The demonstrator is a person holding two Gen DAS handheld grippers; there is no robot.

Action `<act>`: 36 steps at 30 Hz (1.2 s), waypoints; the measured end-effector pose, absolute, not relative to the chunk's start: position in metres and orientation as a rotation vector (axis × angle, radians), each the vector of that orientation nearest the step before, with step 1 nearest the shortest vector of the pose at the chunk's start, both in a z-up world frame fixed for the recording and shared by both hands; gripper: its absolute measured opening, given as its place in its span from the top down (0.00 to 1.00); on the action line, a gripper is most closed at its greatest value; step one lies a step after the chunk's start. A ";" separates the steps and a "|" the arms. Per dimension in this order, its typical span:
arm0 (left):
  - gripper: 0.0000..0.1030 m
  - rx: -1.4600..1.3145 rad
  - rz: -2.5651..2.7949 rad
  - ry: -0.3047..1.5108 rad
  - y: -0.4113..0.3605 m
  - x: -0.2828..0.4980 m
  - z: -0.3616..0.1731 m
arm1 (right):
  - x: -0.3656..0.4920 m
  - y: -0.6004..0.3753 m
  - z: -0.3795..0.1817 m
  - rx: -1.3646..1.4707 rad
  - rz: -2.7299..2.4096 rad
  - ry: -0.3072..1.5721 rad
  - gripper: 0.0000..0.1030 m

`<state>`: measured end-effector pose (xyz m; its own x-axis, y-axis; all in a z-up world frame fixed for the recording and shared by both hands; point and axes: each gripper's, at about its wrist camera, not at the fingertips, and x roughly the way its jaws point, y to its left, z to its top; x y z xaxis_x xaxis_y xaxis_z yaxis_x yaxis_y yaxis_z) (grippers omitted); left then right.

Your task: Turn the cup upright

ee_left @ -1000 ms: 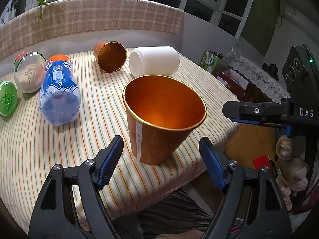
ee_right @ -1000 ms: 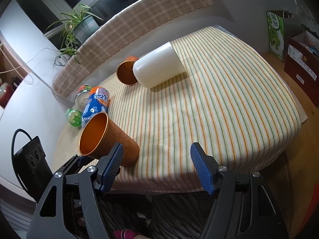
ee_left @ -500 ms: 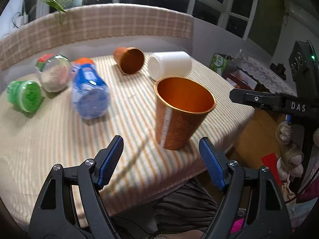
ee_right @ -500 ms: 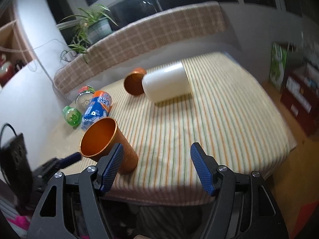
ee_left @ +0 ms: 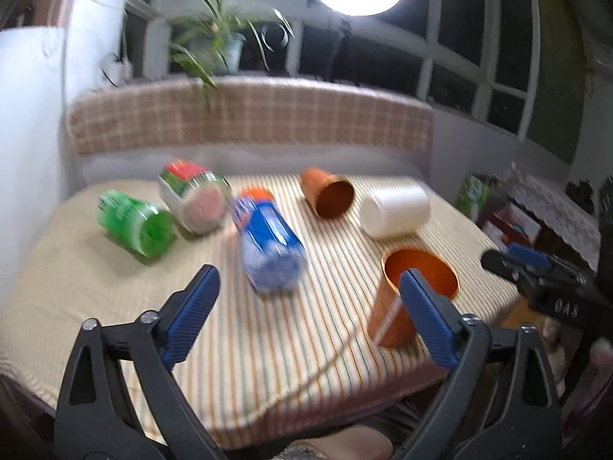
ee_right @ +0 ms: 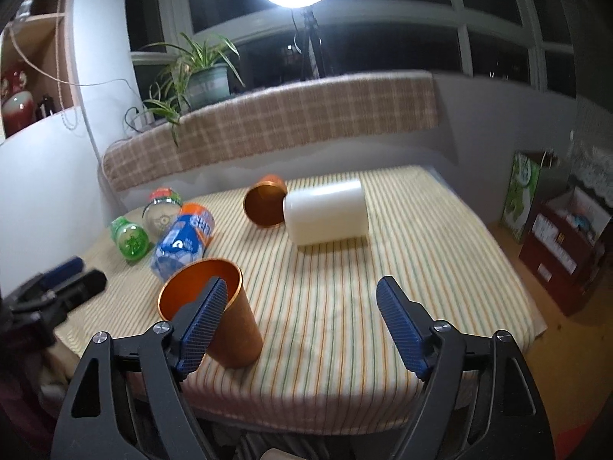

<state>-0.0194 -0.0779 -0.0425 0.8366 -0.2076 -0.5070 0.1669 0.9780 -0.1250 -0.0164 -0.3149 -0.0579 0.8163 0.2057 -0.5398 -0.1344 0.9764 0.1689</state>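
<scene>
Both claws gape wide and grip nothing: the left gripper (ee_left: 308,299) and the right gripper (ee_right: 300,324) hang over the near table edge. The copper cup (ee_right: 212,314) stands mouth-up on the striped tablecloth (ee_right: 383,268) just beside them, so the flip looks done (a second copper cup (ee_right: 265,205) and a white cup (ee_right: 325,212) lie sideways farther back).

Probably a home: striped tablecloth (ee_right: 402,268), potted plant (ee_right: 199,76), night windows (ee_right: 490,19) behind
</scene>
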 end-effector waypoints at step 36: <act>0.00 -0.035 -0.136 0.464 -0.080 -0.027 -0.017 | -0.025 -0.309 -0.047 0.058 0.110 0.482 0.14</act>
